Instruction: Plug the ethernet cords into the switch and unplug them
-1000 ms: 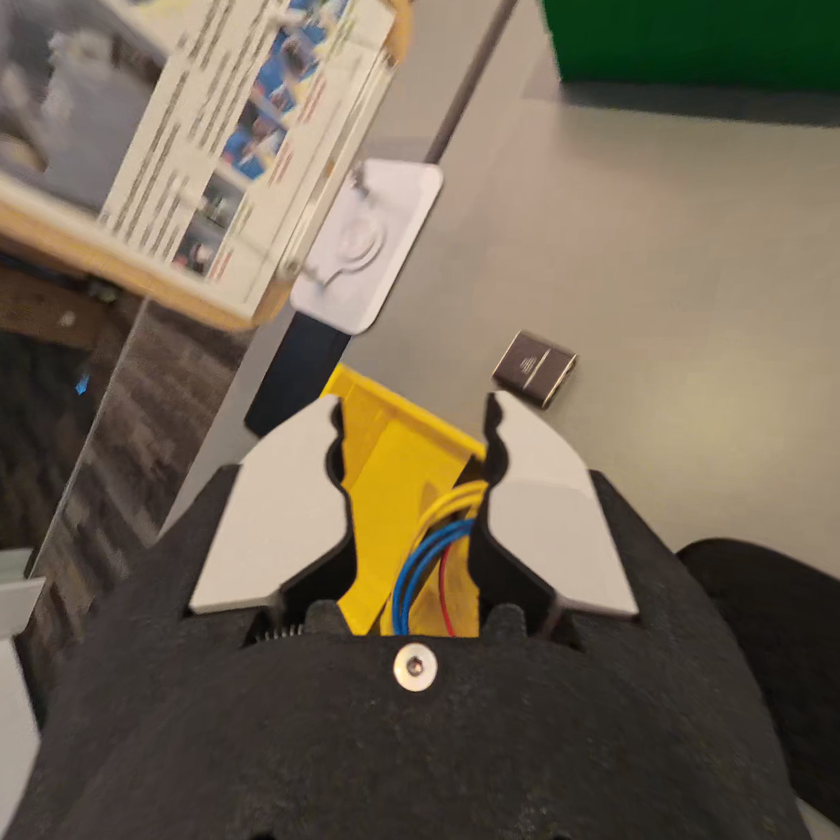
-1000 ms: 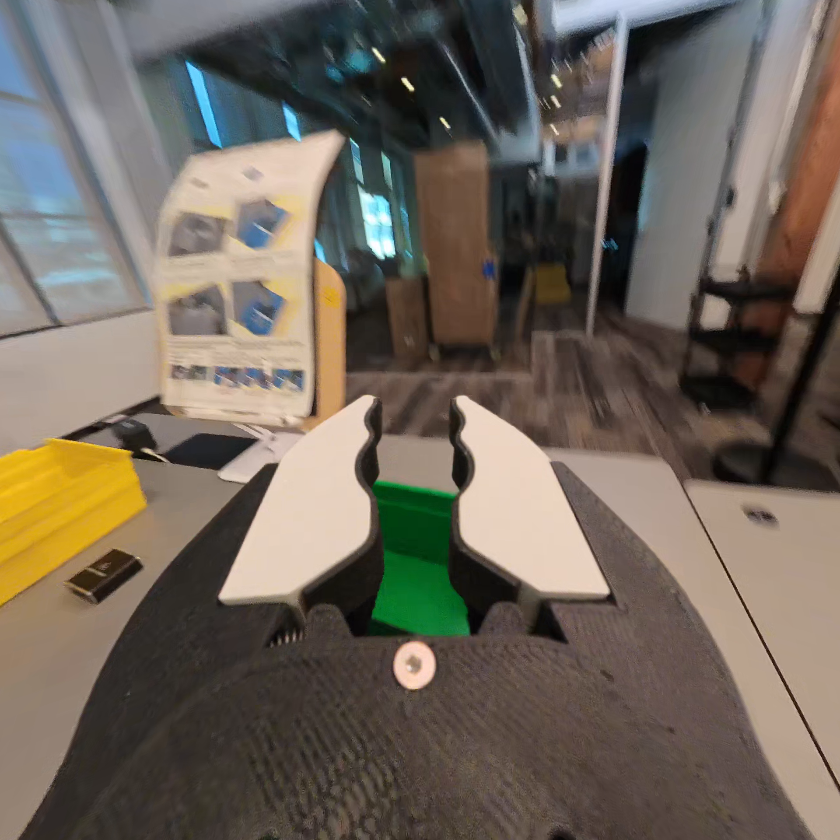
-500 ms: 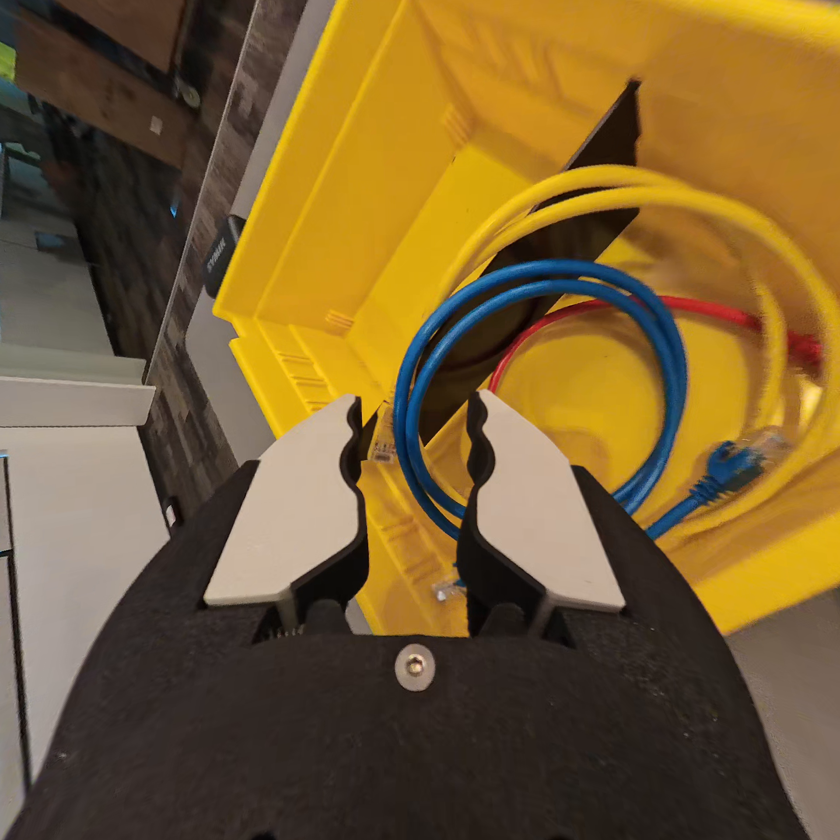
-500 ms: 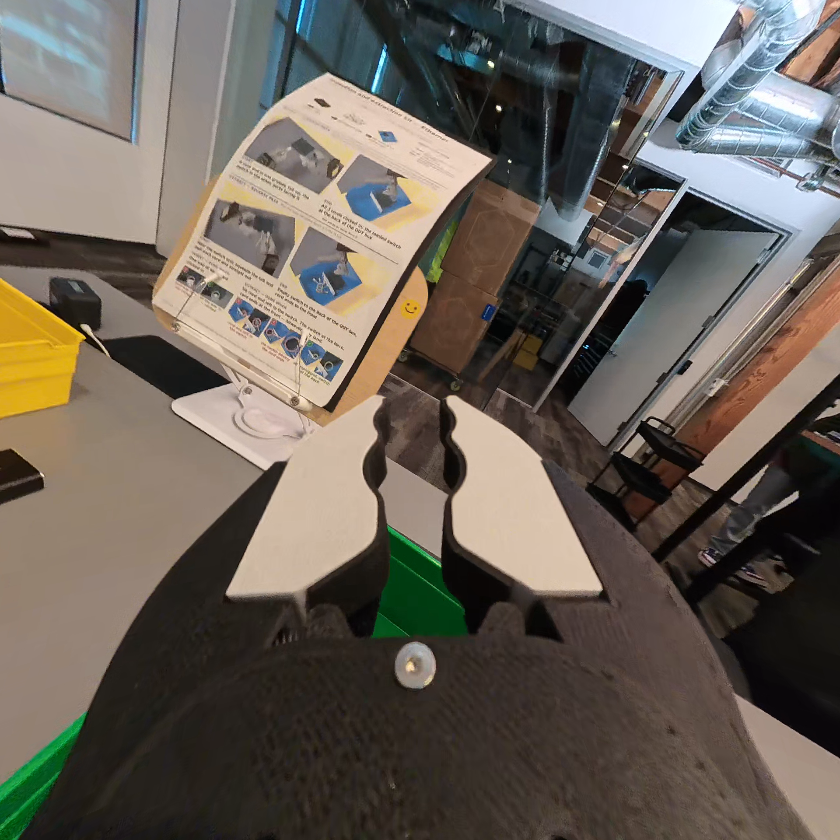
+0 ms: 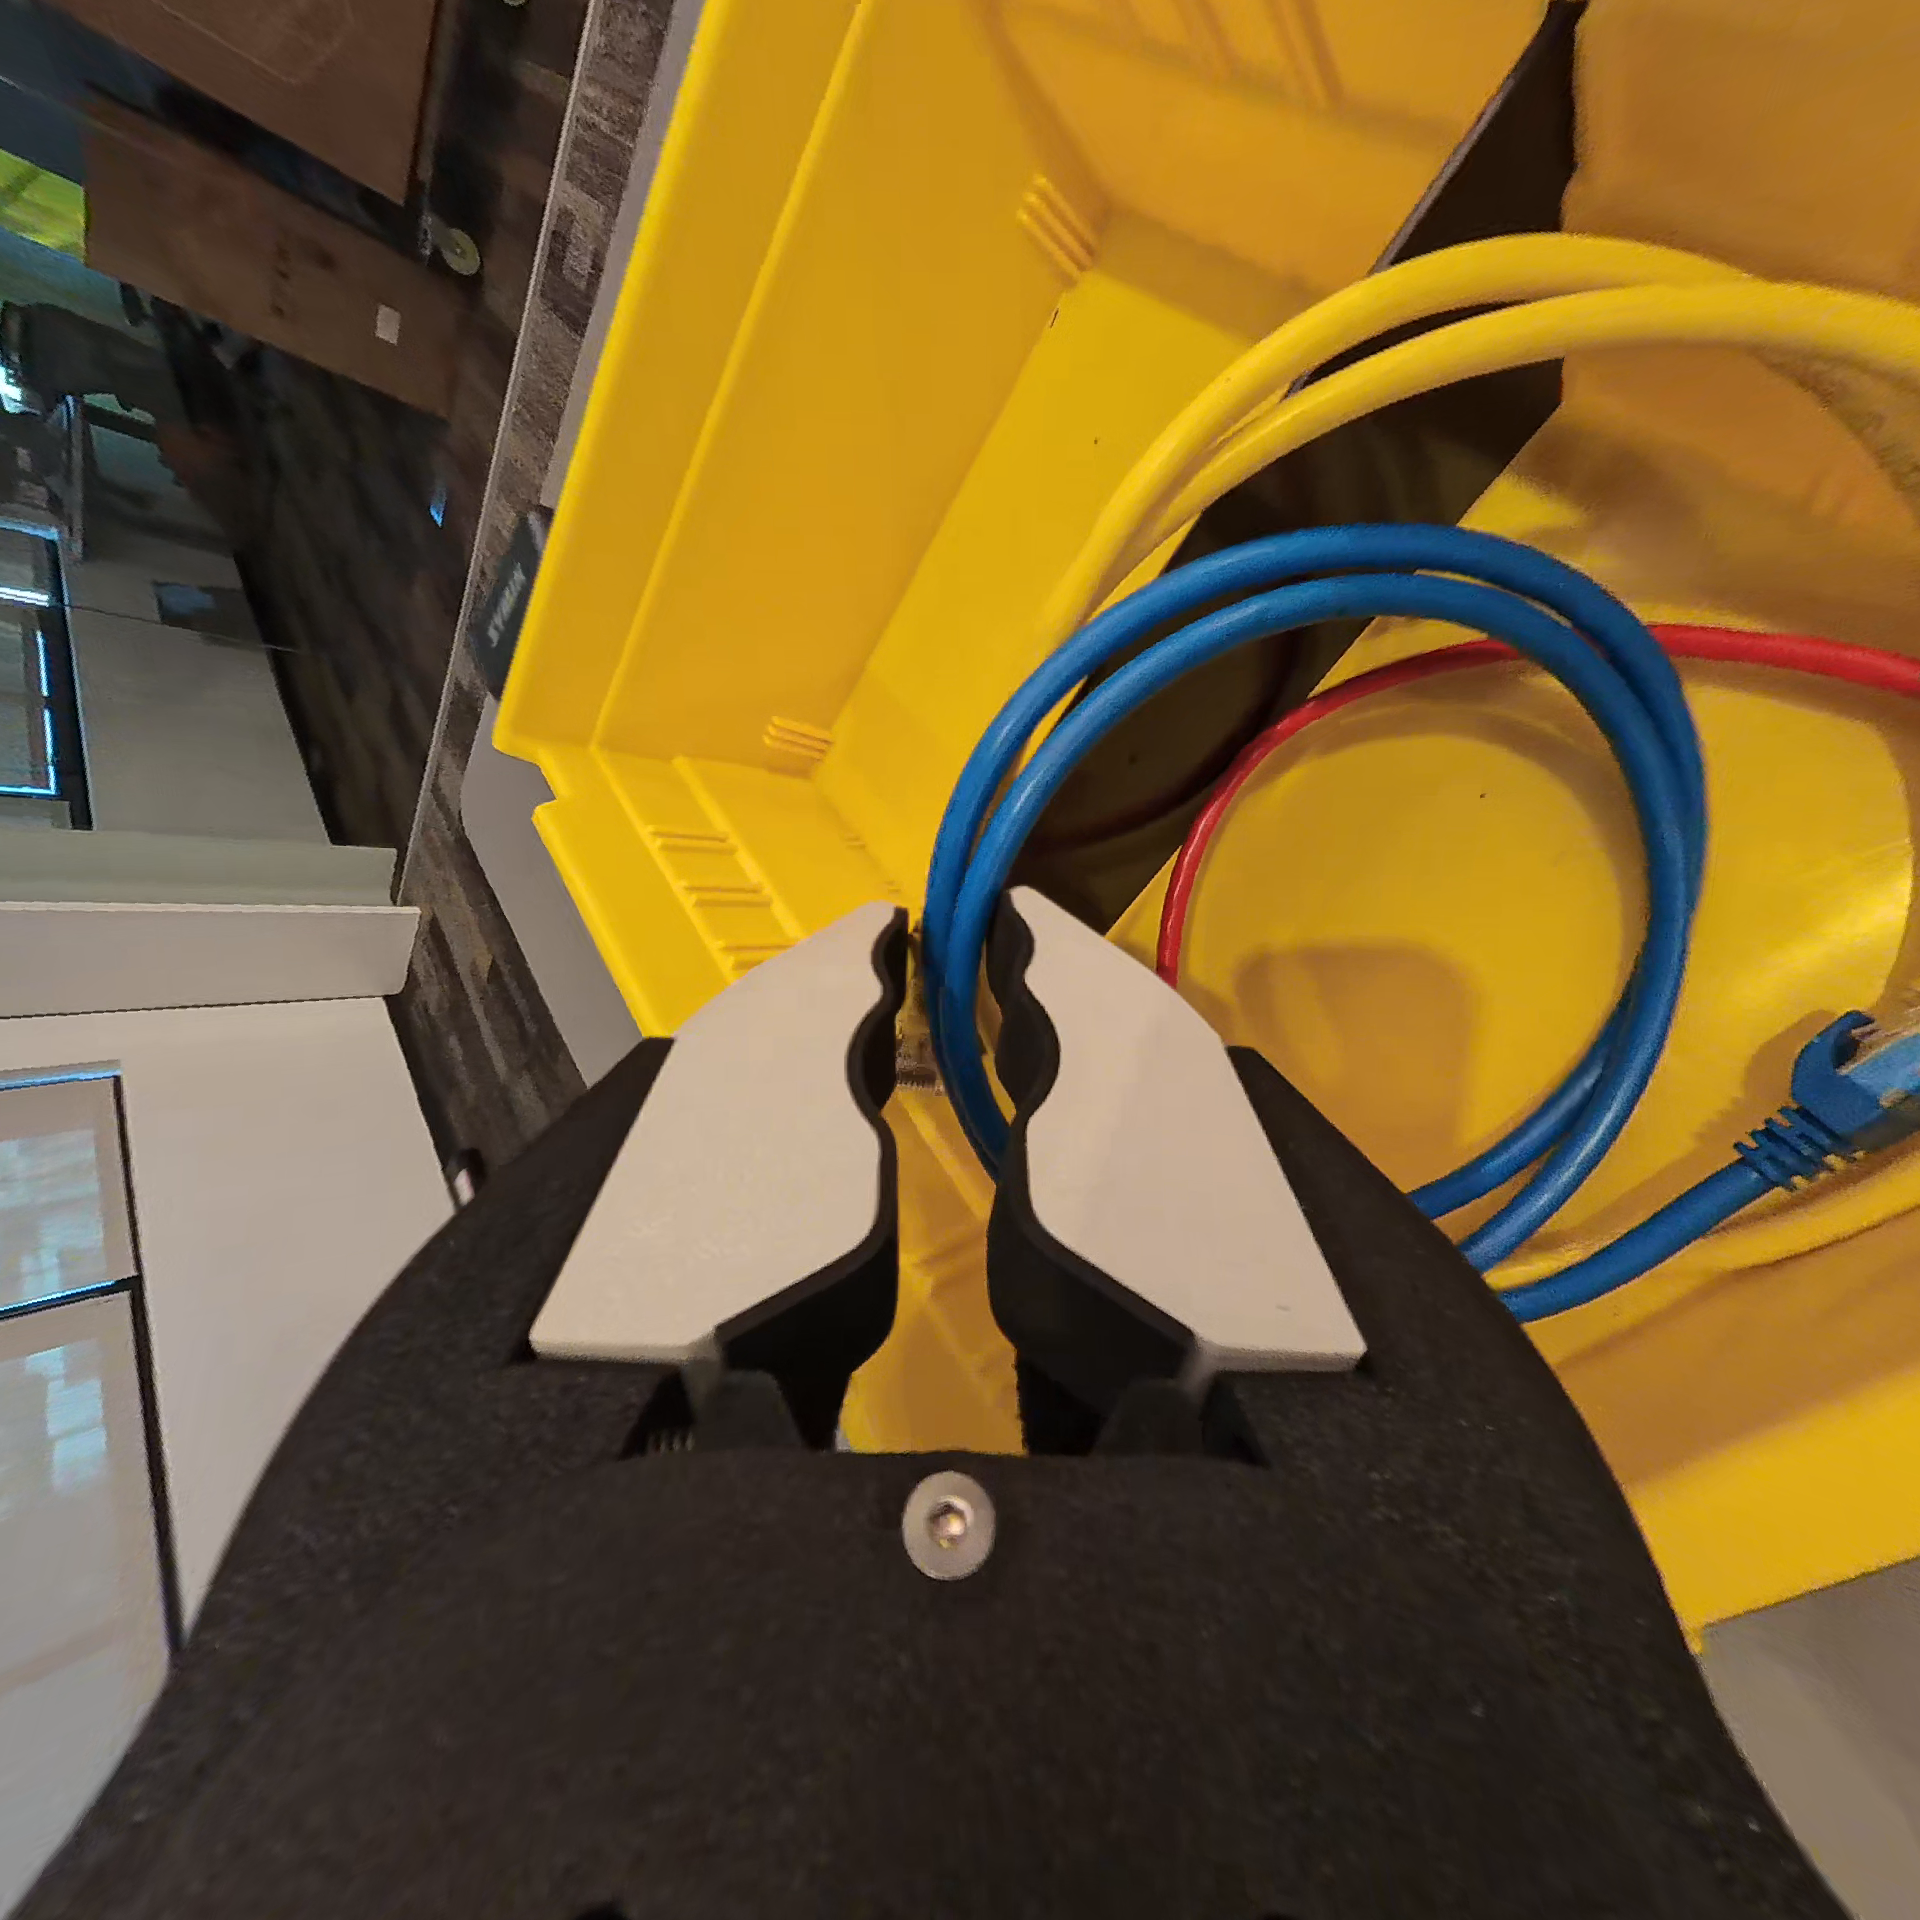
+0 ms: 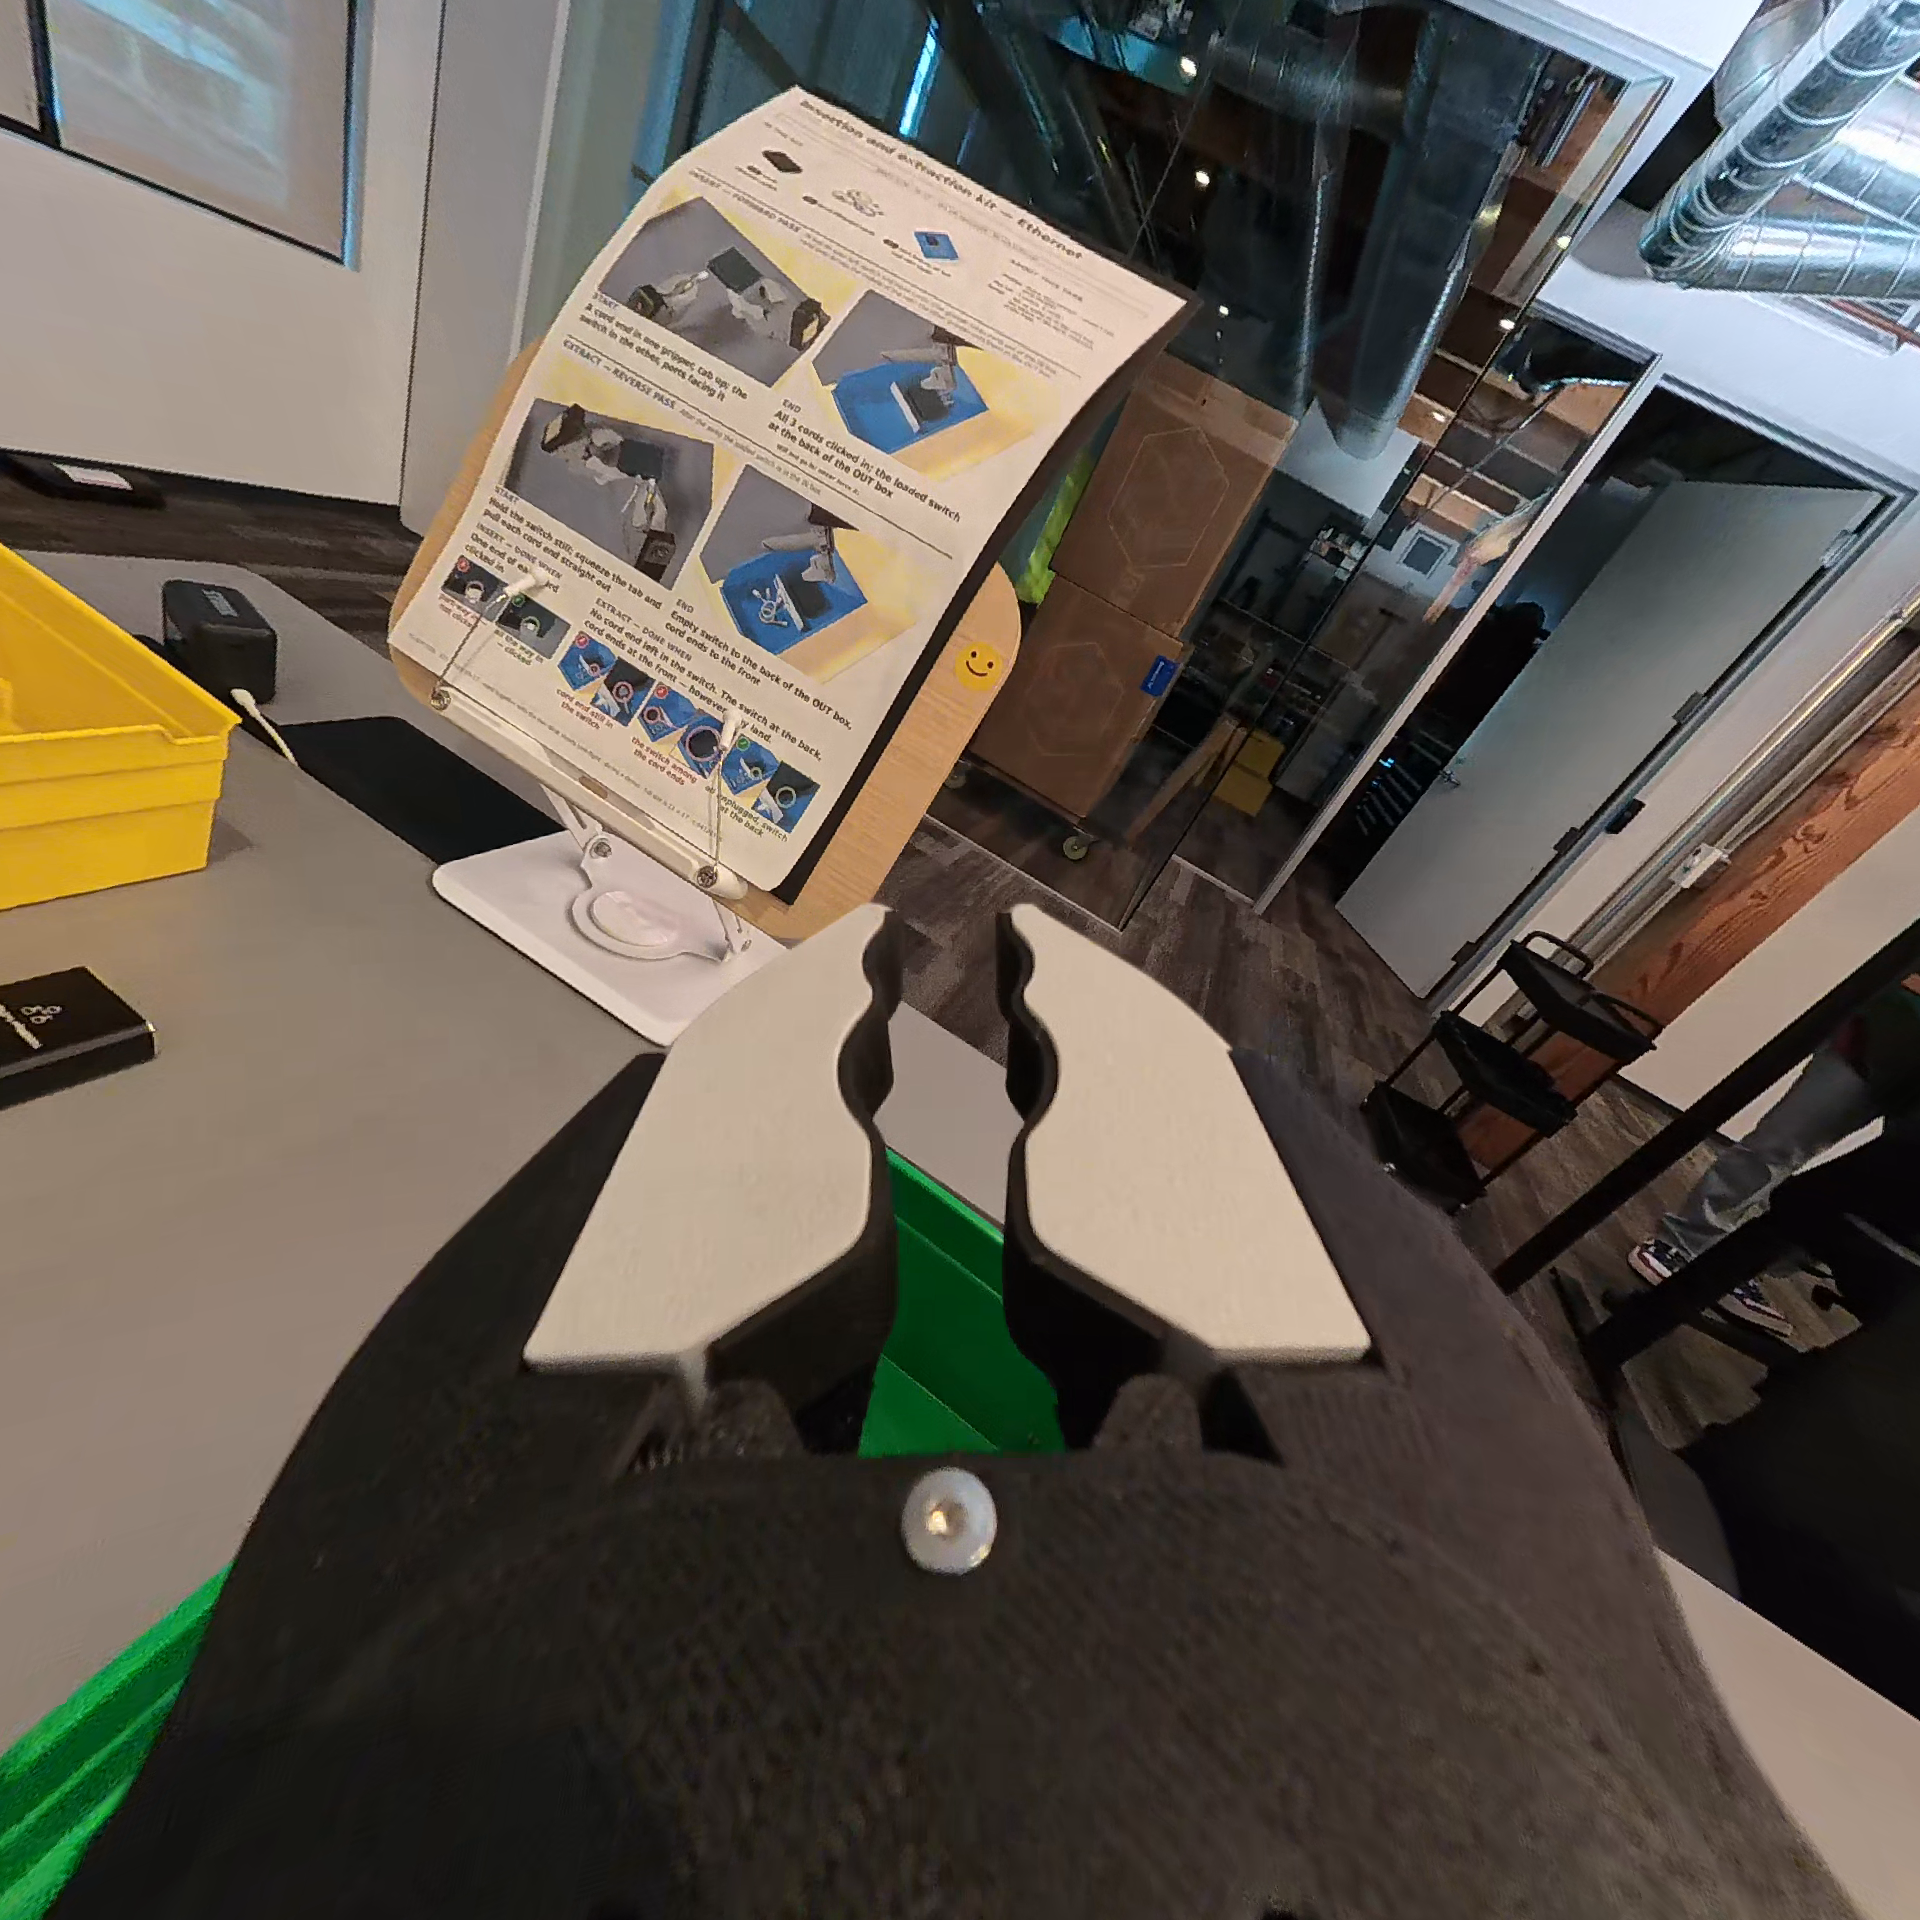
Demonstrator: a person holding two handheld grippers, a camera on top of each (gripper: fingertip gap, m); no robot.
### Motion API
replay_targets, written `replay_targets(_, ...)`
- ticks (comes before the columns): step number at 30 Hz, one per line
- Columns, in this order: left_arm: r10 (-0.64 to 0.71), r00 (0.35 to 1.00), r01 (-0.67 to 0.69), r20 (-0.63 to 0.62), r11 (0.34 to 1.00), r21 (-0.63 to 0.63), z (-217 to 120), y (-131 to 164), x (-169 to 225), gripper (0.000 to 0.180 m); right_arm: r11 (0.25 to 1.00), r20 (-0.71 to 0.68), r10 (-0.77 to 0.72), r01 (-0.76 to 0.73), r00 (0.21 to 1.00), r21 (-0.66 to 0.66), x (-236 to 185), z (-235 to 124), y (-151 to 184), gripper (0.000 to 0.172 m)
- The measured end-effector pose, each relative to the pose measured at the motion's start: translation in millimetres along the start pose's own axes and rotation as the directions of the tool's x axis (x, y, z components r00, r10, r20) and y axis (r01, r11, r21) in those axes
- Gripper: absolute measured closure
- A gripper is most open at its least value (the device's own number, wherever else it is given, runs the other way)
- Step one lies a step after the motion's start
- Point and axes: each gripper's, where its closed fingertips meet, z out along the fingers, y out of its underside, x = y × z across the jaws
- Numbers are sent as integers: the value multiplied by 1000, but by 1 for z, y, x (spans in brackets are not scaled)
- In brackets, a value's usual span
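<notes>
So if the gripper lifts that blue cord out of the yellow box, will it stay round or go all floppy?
Probably floppy: the blue cord lies in thin loose loops with nothing visibly tying them, so they would likely sag and unwind. Its plug end would probably dangle. It may also drag the red cord, which its loops cross.

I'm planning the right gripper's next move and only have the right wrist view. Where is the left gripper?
Observer: The left gripper reaches into the yellow bin, its narrowly parted fingertips around the blue cord loops and a clear plug. I cannot tell whether they pinch.
Operator: What else is in that bin?
Observer: A yellow cord and a red cord, coiled alongside the blue one.
</notes>
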Motion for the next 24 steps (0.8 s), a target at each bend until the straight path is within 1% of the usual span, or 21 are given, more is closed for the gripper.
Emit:
replay_targets(3,-37,999,36,17,998,52,-8,-6,1,167,1000,3,2,-2,1000,-3,3,-4,3,154)
replay_targets(9,-50,998,47,50,997,58,-20,0,1,167,999,-2,50,-50,999,4,16,-11,12,154)
replay_targets(12,-54,994,46,94,995,84,-35,-5,-7,167,998,-16,67,-67,998,4,24,-17,17,154)
replay_targets(19,-17,981,-1,195,996,92,-82,-26,-31,167,989,-32,140,-138,990,44,41,-33,23,155)
replay_targets(23,-6,979,-12,204,996,87,-96,-32,-37,168,986,-32,160,-158,987,51,44,-37,25,155)
replay_targets(24,-3,983,-12,185,997,82,-96,-31,-35,168,985,-26,165,-163,986,51,44,-38,26,155)
